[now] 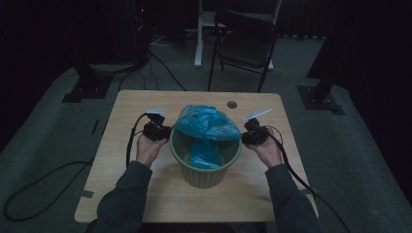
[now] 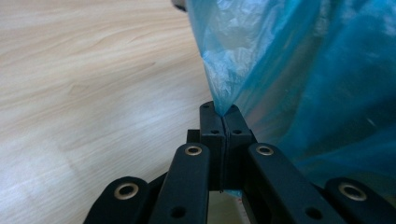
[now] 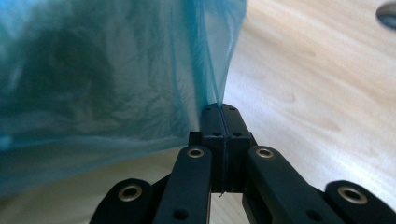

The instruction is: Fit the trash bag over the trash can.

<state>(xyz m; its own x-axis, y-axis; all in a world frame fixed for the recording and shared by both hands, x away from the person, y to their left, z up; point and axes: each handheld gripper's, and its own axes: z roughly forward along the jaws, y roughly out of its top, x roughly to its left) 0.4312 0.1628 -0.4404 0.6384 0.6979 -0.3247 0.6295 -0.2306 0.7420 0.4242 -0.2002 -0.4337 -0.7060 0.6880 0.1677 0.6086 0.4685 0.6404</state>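
Counter [image 1: 145, 194]: pale wood-grain top, carrying a green bin [image 1: 205, 167] at centre. Bin stands upright, mouth open. Blue bag [image 1: 206, 127]: thin plastic film, part hanging down inside the bin, upper part stretched across and above the far rim, held up at both sides. Left claw [image 1: 158, 130] sits just beside the bin's left rim; left gripper view shows it [image 2: 224, 114] clenched tight on a gathered pinch of bag film, jaws closed with no gap. Right claw [image 1: 253, 132] sits just beside the right rim; right gripper view shows it [image 3: 223, 112] likewise clenched on a fold of the bag edge, film fanning up and away from the jaws. Work in hand, by my reading: spreading the bag mouth to fit it over the bin rim. Handling assessment: bag is v. light, limp, slick, no stiffness, so it will sag and bunch wherever unsupported; thin film prob. tears or stretches if pulled hard against the rim. Best hold is at the mouth edge, opp. sides, as now, w/ several layers gathered in each pinch to limit slip. Bin looks light enough to shift if the film drags on it. Hands [image 1: 148, 148] steady on both grippers.
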